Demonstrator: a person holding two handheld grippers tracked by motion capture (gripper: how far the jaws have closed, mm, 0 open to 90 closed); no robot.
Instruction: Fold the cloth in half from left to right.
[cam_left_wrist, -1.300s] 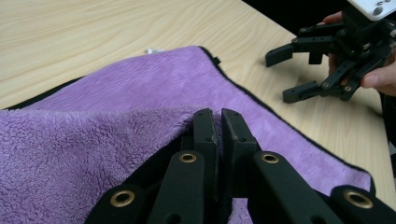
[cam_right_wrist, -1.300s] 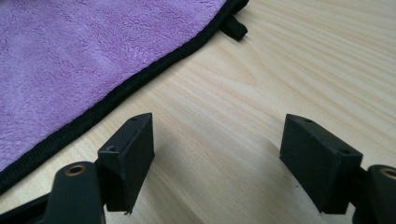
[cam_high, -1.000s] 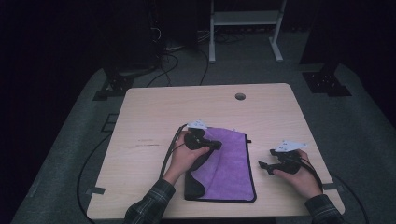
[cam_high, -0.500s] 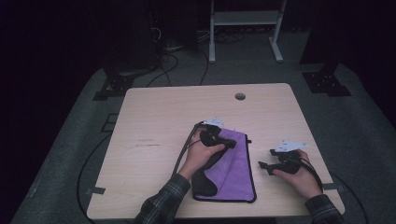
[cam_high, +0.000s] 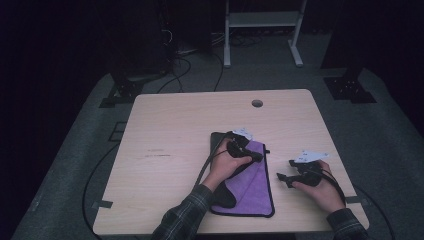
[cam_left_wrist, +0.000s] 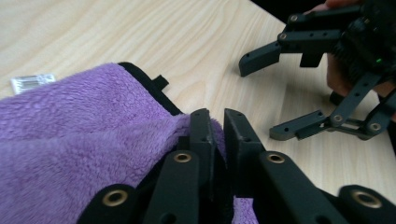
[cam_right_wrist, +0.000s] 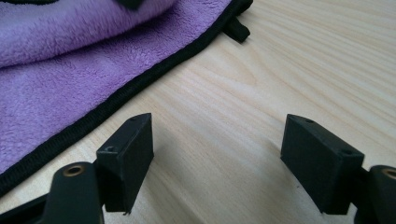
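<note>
From my station I see the wooden table (cam_high: 170, 130) with the purple cloth (cam_high: 255, 190) lying on its near right part, between my two hands. One side of the cloth is lifted and doubled over toward the right, so its black backing shows along the left and at the near corner.

The left gripper (cam_high: 256, 156) sits over the far right part of the cloth. In the left gripper view its jaws are nearly together, pinching a fold of purple fleece at the black-trimmed edge. They have just eased apart a hair, but the cloth is between them and I judge it held.

The right gripper (cam_high: 284, 170) rests on bare wood just beside the cloth's right edge, its jaws spread wide with nothing between them.

Smaller details: a white label (cam_left_wrist: 31, 81) lies past the far edge of the cloth, and a black hanging loop (cam_right_wrist: 236, 29) sticks out from the trim.

I judge the first fold almost made. The carried edge is nearly over the right hem. What is left is to lay it down square, let go, and press it flat. I cannot tell whether another fold follows.
</note>
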